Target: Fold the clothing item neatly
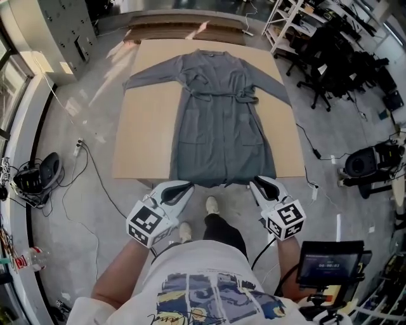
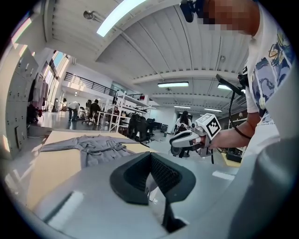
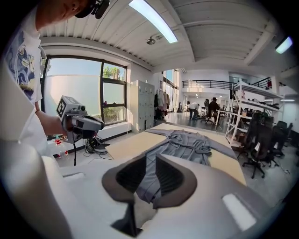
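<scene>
A grey long-sleeved robe (image 1: pixel 219 120) lies flat on the tan table (image 1: pixel 143 127), sleeves spread, belt tied at the waist, hem hanging slightly over the near edge. My left gripper (image 1: pixel 188 186) hovers just short of the hem's left part, its jaws shut and empty (image 2: pixel 150 156). At the hem's right part is my right gripper (image 1: pixel 254 181). Its jaws stand a little apart (image 3: pixel 149 158), and the robe's (image 3: pixel 187 142) hem shows through the gap; I cannot tell whether it touches. Each gripper view shows the other gripper off to the side.
I stand at the table's near edge, shoes (image 1: pixel 211 204) on the concrete floor. Office chairs (image 1: pixel 317 76) and shelving (image 1: pixel 285 19) crowd the right. Cables and a dark device (image 1: pixel 38 171) lie at the left. A small screen (image 1: pixel 330 260) sits beside my right arm.
</scene>
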Demonstrator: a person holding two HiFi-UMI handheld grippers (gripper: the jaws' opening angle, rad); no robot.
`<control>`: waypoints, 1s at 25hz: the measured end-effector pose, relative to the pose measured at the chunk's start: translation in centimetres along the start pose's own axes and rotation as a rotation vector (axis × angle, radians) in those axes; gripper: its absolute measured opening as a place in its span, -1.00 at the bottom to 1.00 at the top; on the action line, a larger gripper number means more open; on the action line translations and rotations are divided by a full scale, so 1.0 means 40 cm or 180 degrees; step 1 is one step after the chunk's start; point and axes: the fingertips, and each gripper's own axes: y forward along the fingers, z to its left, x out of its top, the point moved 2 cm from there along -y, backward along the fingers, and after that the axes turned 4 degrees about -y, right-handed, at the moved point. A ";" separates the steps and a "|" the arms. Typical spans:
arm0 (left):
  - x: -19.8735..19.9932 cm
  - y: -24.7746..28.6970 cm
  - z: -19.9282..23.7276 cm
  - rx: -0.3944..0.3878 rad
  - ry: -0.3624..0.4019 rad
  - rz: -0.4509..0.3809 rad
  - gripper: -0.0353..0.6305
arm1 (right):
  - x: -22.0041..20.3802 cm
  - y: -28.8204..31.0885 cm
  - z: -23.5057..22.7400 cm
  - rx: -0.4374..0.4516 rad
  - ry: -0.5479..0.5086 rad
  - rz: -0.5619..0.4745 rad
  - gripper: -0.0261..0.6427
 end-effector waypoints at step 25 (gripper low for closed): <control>0.144 0.523 0.259 0.0208 0.0010 0.0354 -0.72 | -0.153 0.294 -0.815 -0.0443 0.0458 0.0280 -0.63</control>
